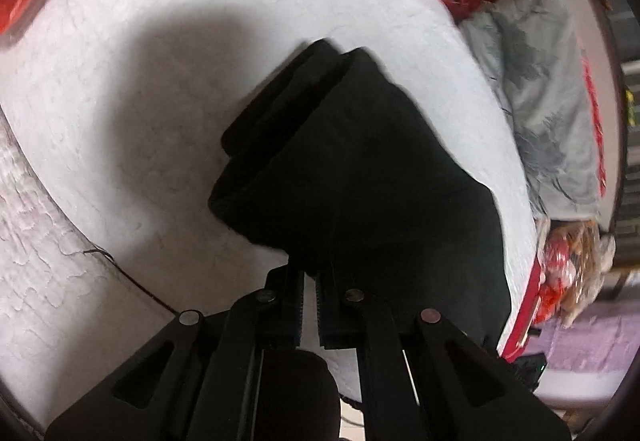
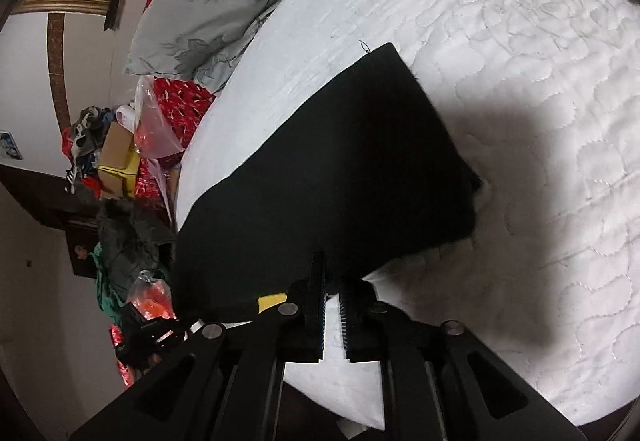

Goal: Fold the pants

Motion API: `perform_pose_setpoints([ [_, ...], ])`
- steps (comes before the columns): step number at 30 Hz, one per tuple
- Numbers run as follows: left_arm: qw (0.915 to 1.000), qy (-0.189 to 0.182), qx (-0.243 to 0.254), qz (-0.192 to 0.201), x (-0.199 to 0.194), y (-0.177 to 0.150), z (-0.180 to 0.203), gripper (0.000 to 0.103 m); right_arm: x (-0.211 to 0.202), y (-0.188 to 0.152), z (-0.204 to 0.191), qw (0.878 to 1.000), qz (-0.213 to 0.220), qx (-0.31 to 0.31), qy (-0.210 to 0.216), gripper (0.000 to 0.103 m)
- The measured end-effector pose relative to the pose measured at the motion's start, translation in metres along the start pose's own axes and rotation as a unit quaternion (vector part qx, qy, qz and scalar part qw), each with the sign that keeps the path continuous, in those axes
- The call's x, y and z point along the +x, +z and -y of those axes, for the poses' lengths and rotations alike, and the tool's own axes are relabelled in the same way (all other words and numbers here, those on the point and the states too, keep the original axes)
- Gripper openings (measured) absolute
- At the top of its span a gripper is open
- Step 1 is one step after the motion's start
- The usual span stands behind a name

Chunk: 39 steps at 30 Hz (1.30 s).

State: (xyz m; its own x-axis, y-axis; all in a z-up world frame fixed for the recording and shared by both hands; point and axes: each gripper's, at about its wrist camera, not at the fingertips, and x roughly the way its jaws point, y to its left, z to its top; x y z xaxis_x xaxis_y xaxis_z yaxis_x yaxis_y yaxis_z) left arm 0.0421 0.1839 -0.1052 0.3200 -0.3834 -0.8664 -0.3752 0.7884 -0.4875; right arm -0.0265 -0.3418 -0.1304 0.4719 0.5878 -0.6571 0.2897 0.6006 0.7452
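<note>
The black pants (image 1: pixel 360 169) lie folded in a thick stack on the white quilted bed (image 2: pixel 540 121). The left tongs (image 1: pixel 310 273) pinch their near edge; the right tongs (image 2: pixel 330 281) stand narrow at their edge, grip unclear. Beside the bed a clear plastic bag (image 2: pixel 154 125) holds something red.

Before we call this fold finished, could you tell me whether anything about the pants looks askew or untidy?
Slightly: in the left wrist view the black pants show layered edges that are stepped, not flush, at the far corner. They lie on the white mattress. Nothing looks damaged or spilled.
</note>
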Motion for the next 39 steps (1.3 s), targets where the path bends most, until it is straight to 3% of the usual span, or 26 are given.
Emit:
perform_pose_setpoints([
  [2,0.9993,0.001,0.032,0.021,-0.018,-0.006,0.009,0.004,-0.010,-0.001,-0.002,1.000,-0.003,-0.003,0.009,0.010],
  [4,0.9975,-0.005,0.058,0.040,-0.035,-0.010,0.014,0.012,-0.026,-0.002,-0.005,1.000,0.003,-0.016,0.008,0.015],
  [7,0.9958,0.000,0.067,0.063,-0.048,-0.003,0.015,0.025,-0.055,0.001,0.002,0.999,0.042,-0.009,-0.005,0.030],
  [10,0.9957,0.001,0.054,0.074,-0.051,0.020,0.015,0.025,-0.069,0.012,0.010,0.997,0.074,-0.002,-0.030,0.032],
  [17,0.9970,0.029,0.053,0.048,-0.038,0.073,0.021,0.025,-0.043,0.031,0.001,0.995,0.077,-0.017,-0.067,0.032],
  [20,0.9965,0.034,0.065,0.040,-0.035,0.079,0.022,0.025,-0.040,0.028,-0.012,0.994,0.081,-0.039,-0.067,0.032],
  [24,0.9946,0.043,0.093,0.017,-0.021,0.078,0.032,0.040,-0.042,0.024,-0.022,0.994,0.078,-0.048,-0.064,0.034],
  [28,0.9921,0.055,0.113,0.005,-0.008,0.078,0.037,0.040,-0.039,0.019,-0.027,0.996,0.061,-0.041,-0.046,0.039],
  [33,0.9947,0.025,0.097,-0.024,0.006,0.079,0.032,0.040,-0.032,0.022,-0.041,0.995,0.058,-0.058,-0.048,0.039],
  [39,0.9948,0.013,0.098,-0.022,0.008,0.079,0.032,0.044,-0.050,0.037,-0.018,0.986,0.097,-0.047,-0.124,0.045],
])
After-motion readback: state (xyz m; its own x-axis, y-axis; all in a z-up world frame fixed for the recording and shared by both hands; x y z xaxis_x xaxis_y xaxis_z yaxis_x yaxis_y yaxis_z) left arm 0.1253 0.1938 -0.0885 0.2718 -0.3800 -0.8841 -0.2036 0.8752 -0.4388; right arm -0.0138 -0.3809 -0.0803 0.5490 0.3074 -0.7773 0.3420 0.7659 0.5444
